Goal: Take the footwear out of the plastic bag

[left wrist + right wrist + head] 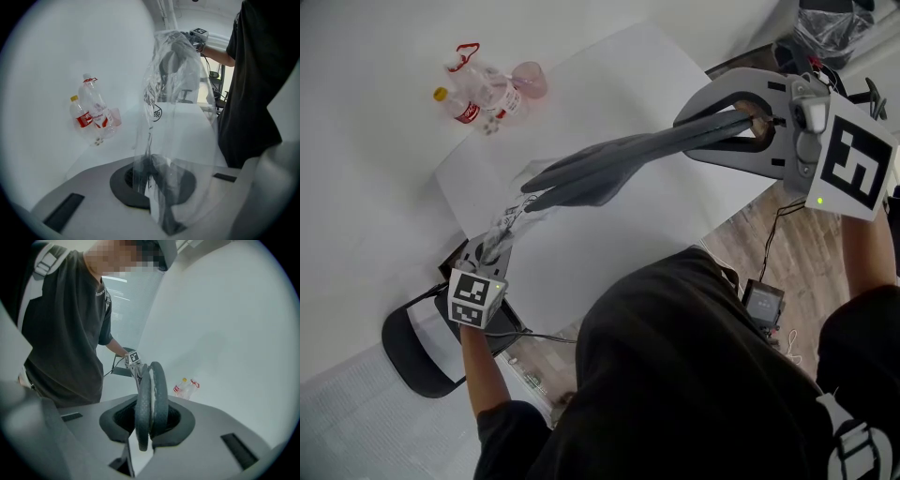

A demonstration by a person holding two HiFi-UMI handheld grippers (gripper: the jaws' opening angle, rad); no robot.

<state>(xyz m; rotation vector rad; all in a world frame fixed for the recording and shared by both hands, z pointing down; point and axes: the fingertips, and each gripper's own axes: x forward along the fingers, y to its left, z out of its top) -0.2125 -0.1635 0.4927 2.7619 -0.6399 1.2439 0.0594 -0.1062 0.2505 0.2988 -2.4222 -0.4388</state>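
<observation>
A pair of dark grey flat footwear (609, 164) sticks out leftward over the table, heel end pinched in my right gripper (741, 122) at the upper right. In the right gripper view the two soles (151, 394) stand edge-on between the jaws of that gripper (150, 427). A clear printed plastic bag (508, 220) stretches from the toe ends down to my left gripper (492, 248), which is shut on its lower end. In the left gripper view the bag (173, 131) rises from that gripper (154, 187), and the footwear (174, 65) shows through its top.
Two clear bottles (478, 94) and a pink cup (530, 80) lie at the far left of the white table (609, 281). A black chair (422, 352) stands below the left gripper. A small black box (762, 300) with cables sits on the wooden floor.
</observation>
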